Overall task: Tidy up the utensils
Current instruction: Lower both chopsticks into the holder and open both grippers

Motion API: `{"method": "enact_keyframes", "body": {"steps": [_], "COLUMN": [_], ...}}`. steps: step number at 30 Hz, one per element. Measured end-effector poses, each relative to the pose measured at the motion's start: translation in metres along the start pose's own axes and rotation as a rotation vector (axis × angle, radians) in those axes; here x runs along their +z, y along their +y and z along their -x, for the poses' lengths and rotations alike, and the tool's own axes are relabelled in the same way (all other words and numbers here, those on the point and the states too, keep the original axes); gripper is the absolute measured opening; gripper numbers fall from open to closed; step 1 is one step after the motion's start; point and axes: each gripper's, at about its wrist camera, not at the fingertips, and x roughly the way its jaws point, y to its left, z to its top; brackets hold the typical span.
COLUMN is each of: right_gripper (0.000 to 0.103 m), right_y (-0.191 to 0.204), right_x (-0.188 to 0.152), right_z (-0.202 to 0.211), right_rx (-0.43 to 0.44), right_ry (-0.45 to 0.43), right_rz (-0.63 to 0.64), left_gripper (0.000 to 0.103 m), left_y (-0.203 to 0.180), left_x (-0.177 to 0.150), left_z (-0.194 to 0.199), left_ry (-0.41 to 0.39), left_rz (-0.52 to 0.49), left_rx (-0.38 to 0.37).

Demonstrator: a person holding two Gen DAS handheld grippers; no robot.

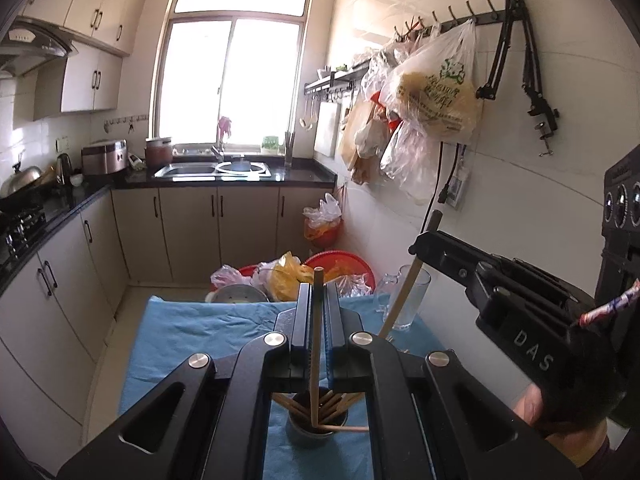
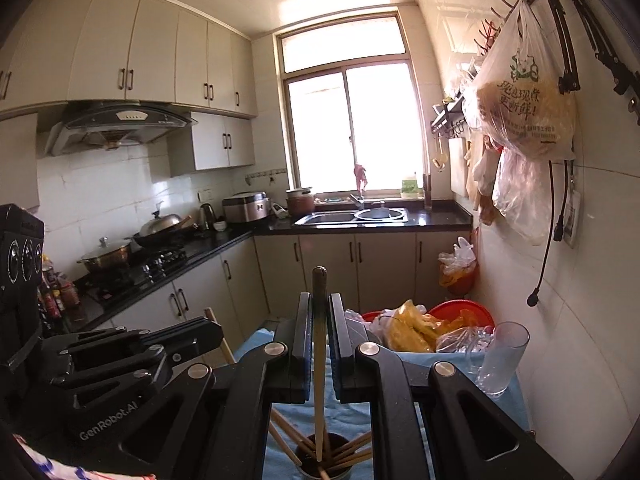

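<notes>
A dark cup (image 1: 303, 433) holding several wooden chopsticks stands on the blue cloth (image 1: 192, 336) just below both grippers. My left gripper (image 1: 318, 292) is shut on one upright chopstick (image 1: 316, 344), whose lower end reaches into the cup. To its right, my right gripper (image 1: 421, 246) is shut on a second, slanted chopstick (image 1: 404, 296). In the right wrist view, the right gripper (image 2: 320, 300) pinches its chopstick (image 2: 319, 380) upright over the cup (image 2: 340, 471). The left gripper (image 2: 214, 326) shows at the left, with its chopstick (image 2: 224, 344) partly hidden.
A tall clear glass (image 1: 414, 300) (image 2: 505, 356) stands at the cloth's far right corner. Red basins with plastic bags (image 1: 288, 276) sit beyond the table. Bags hang on the right wall (image 1: 436, 96). A black appliance with knobs (image 1: 620, 208) is close by, and counters run along the left.
</notes>
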Motion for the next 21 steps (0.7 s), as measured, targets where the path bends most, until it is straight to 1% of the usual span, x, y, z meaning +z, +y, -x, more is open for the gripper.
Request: {"method": "enact_keyframes", "body": {"steps": [5,10,21], "right_gripper": [0.008,0.008,0.008], "right_y": [-0.011,-0.023,-0.033], "right_x": [-0.012,-0.026,-0.050], "right_z": [-0.020,-0.037,-0.055], "right_rx": [-0.008,-0.015,-0.003], "right_ry": [0.034,0.071,0.145], "right_rz": [-0.015,-0.036,-0.060], "left_gripper": [0.005,0.005,0.005], "left_y": [0.002,0.005,0.006], "left_x": [-0.011,-0.025,-0.046], "left_z": [-0.029,-0.047,-0.058], "left_ry": [0.042,0.063,0.079], "left_rz": [0.019,0.016,0.000], "left_rx": [-0.002,0.023,0.053]}}
